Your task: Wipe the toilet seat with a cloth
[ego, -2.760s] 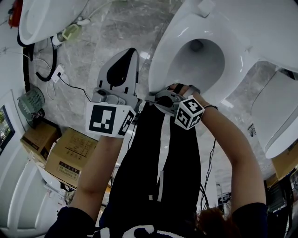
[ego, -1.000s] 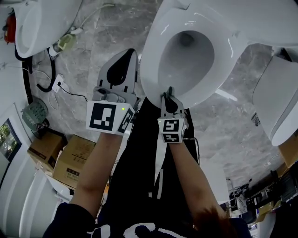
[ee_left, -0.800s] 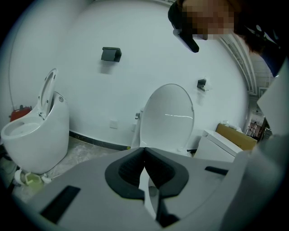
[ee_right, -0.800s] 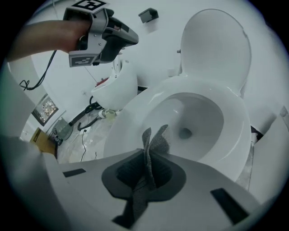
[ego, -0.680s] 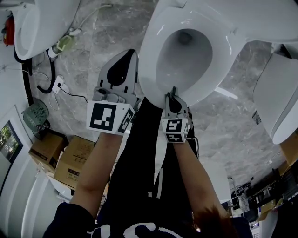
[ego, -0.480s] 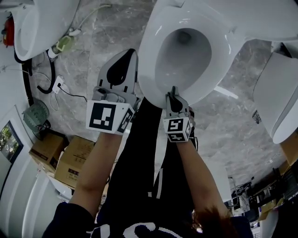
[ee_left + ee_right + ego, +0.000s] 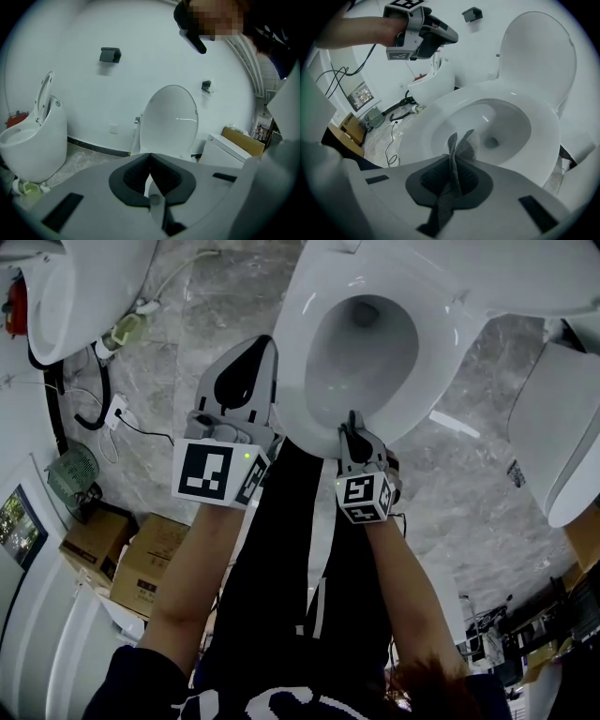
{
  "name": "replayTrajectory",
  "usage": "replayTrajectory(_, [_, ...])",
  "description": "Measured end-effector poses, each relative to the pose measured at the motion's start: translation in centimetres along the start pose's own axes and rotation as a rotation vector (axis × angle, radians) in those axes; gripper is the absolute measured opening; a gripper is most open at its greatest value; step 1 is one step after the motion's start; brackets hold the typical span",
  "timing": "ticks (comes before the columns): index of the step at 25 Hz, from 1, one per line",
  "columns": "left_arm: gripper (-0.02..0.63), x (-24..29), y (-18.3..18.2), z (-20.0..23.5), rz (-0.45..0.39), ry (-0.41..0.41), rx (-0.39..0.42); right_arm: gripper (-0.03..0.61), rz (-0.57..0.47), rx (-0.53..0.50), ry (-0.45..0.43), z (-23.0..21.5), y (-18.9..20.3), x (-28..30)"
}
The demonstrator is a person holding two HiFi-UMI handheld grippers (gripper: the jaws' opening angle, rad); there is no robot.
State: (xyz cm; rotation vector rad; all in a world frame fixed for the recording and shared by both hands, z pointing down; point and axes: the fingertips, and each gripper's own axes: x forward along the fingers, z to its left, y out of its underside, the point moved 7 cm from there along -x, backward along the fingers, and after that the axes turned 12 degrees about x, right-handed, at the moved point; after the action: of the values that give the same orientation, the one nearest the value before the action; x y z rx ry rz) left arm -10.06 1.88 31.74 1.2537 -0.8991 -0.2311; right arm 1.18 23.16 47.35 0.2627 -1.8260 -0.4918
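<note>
The white toilet seat [image 7: 291, 343] rings the open bowl [image 7: 361, 352] at the top of the head view; its lid [image 7: 539, 56] stands raised. My right gripper [image 7: 351, 421] sits at the front rim of the seat, shut on a grey mesh cloth [image 7: 461, 147] that sticks up past the jaw tips over the seat's front edge [image 7: 436, 122]. My left gripper [image 7: 267, 343] hangs to the left of the seat, beside its outer edge, and is shut with nothing in it [image 7: 150, 155]. The right gripper view shows this left gripper [image 7: 419, 33] up in the air.
A second toilet [image 7: 84, 277] stands at the upper left, with cables [image 7: 94, 395] and a plug on the marble floor. A small fan [image 7: 70, 470] and cardboard boxes [image 7: 141, 559] lie left of my legs. Another white fixture [image 7: 562, 446] stands at the right.
The right gripper, earlier turned sideways at the seat's front-left rim, now points straight at the front rim and has slid slightly right. The left gripper has barely moved.
</note>
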Motion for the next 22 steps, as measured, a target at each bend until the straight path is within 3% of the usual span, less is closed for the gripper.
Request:
replayTrajectory(11, [0.011, 1.0, -0.6, -0.9, -0.002, 0.008, 0.010, 0.025, -0.028, -0.057, -0.007, -2.5, 0.3, -0.9])
replayTrajectory(22, [0.011, 1.6, -0.8, -1.6, -0.001, 0.012, 0.013, 0.026, -0.053, -0.051, 0.004, -7.5, -0.4, -2.1])
